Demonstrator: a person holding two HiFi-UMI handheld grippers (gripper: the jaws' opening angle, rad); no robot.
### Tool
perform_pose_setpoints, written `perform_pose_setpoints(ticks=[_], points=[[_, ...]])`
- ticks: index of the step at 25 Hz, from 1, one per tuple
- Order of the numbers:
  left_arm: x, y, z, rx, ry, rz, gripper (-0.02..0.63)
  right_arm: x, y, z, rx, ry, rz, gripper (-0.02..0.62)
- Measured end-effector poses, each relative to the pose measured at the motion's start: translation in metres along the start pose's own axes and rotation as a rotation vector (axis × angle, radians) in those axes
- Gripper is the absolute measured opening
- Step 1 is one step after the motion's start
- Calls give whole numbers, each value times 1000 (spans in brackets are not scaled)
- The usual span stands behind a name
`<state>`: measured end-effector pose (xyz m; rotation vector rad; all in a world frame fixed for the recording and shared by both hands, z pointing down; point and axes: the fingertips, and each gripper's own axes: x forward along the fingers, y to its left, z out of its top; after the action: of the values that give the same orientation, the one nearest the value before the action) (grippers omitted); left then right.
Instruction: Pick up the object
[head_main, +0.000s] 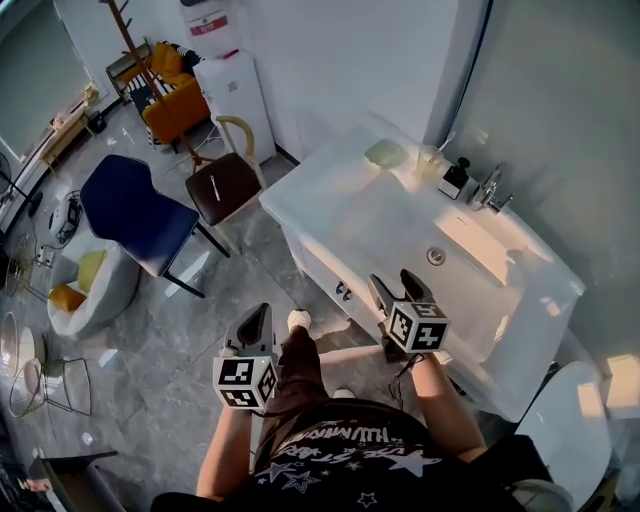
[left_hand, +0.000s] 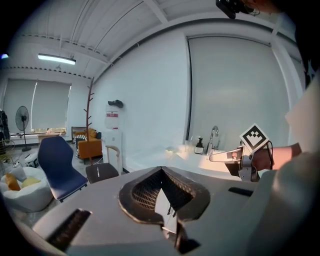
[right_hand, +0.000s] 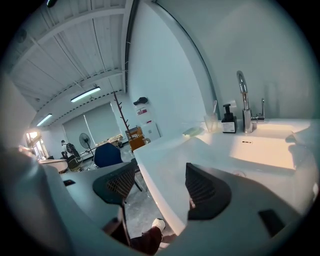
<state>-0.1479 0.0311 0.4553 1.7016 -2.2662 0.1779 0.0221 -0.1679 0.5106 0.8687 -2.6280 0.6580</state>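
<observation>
Overhead, we saw a long white vanity counter (head_main: 335, 215) set against the wall, with a sink basin (head_main: 478, 245) sunk into its right half. Off the counter's left end, a blue chair (head_main: 130, 210) and a smaller brown chair (head_main: 222, 185) stood on the grey floor (head_main: 150, 340). We held a gripper in each hand. The right gripper (head_main: 396, 285) hovered over the counter's near edge, in front of the basin, its jaws spread apart and holding nothing. The left gripper (head_main: 256, 318) hung off the counter, above the floor beside our leg (head_main: 300, 370), its jaws pressed together and empty. Along the counter's back edge stood a chrome faucet (head_main: 490, 190), a dark soap bottle (head_main: 455, 178) just left of it, then a clear cup (head_main: 432, 160). The pale green object (head_main: 384, 153) lay near the counter's back left corner, well apart from both grippers.
</observation>
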Motion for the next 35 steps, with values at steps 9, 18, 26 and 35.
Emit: perform_pose_setpoints(ticks=[9, 18, 26, 35], points=[[112, 31, 31, 19, 8, -126, 15, 61, -37, 32, 51, -10, -129, 305], [230, 60, 72, 57, 50, -252, 16, 142, -57, 75, 113, -15, -220, 305], [329, 70, 94, 98, 123, -392, 17, 214, -83, 113, 179, -16, -315, 305], [424, 69, 100, 144, 179, -513, 17, 288, -134, 144, 254, -30, -456, 305]])
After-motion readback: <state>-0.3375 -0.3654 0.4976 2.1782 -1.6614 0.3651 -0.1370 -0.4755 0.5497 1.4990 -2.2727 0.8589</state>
